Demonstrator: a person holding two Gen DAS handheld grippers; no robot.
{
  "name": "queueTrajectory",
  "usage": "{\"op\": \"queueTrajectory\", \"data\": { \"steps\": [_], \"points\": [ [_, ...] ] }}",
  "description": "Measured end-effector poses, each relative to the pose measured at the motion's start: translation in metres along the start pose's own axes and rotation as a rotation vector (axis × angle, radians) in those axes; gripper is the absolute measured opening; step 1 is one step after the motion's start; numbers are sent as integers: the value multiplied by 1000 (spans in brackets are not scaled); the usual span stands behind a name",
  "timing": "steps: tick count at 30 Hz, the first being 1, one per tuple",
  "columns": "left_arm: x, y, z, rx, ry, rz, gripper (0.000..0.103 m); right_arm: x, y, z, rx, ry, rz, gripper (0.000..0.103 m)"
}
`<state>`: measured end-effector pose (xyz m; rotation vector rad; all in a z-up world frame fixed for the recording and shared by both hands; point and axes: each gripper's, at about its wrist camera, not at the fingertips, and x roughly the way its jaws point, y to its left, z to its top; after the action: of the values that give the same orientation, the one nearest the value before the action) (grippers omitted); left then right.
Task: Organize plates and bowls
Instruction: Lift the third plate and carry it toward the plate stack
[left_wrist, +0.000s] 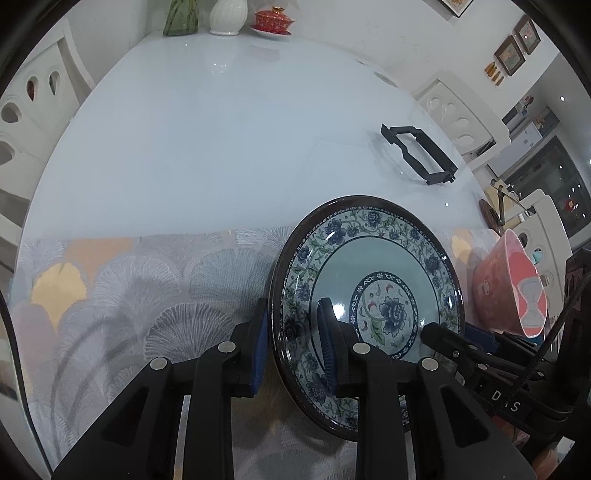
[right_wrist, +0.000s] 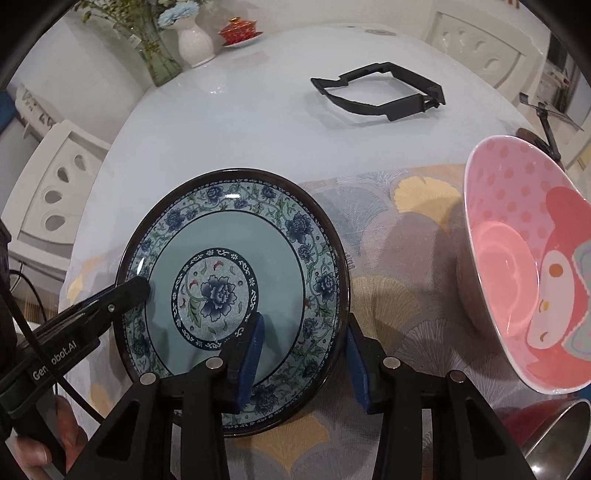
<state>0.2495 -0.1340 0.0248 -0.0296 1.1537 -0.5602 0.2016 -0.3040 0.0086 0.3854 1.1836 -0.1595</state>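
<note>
**K:** Jaws status? Left gripper (left_wrist: 292, 314) is clamped on the near rim of the round glazed ceramic plate with the blue peony print and dark brown edge (left_wrist: 369, 258). Right gripper (right_wrist: 304, 325) straddles the opposite rim, and I still see a gap at the inner pad, so I'd call it not clamped.

**M:** Where's the plate?

**K:** It's tipped up over the grey woven cloth with the ginkgo-leaf pattern (left_wrist: 147, 295), at the near end of the glossy white bench (left_wrist: 184, 147). I can't tell if its lower edge rests on the cloth. Just to its right is the smooth pink polka-dot bowl with the cartoon print (right_wrist: 517, 277), which is tilted too.

**M:** Advice?

**K:** Glaze is slick and the rim slopes. Seat the pads deep on the rim band, close squarely, and let only one grip go at a time. Keep clear of the bowl.
</note>
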Motion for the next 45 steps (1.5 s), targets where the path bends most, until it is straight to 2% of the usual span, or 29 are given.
{"op": "queueTrajectory", "data": {
  "steps": [6, 10, 18, 25, 32, 39, 45],
  "points": [
    [-14, -5, -11, 48, -14, 52, 22, -6, 3, -7, -23, 20, 30, 41],
    [-31, -6, -30, 97, -23, 108, 22, -15, 12, -19, -98, 39, 68, 41],
    [-62, 8, -74, 12, -19, 107, 22, -35, 38, -55, -275, 44, 55, 41],
    [-106, 6, -92, -5, -81, 123, 22, -68, 55, -81, -359, 3, 67, 41],
    [-160, -6, -110, -9, -165, 148, 22, -121, 64, -104, -398, -66, 94, 41],
    [-204, -12, -158, -29, -201, 184, 22, -161, 72, -156, -431, -75, 132, 41],
    [-217, -6, -216, -65, -165, 198, 22, -167, 79, -214, -489, -19, 142, 42]
  ]
}}
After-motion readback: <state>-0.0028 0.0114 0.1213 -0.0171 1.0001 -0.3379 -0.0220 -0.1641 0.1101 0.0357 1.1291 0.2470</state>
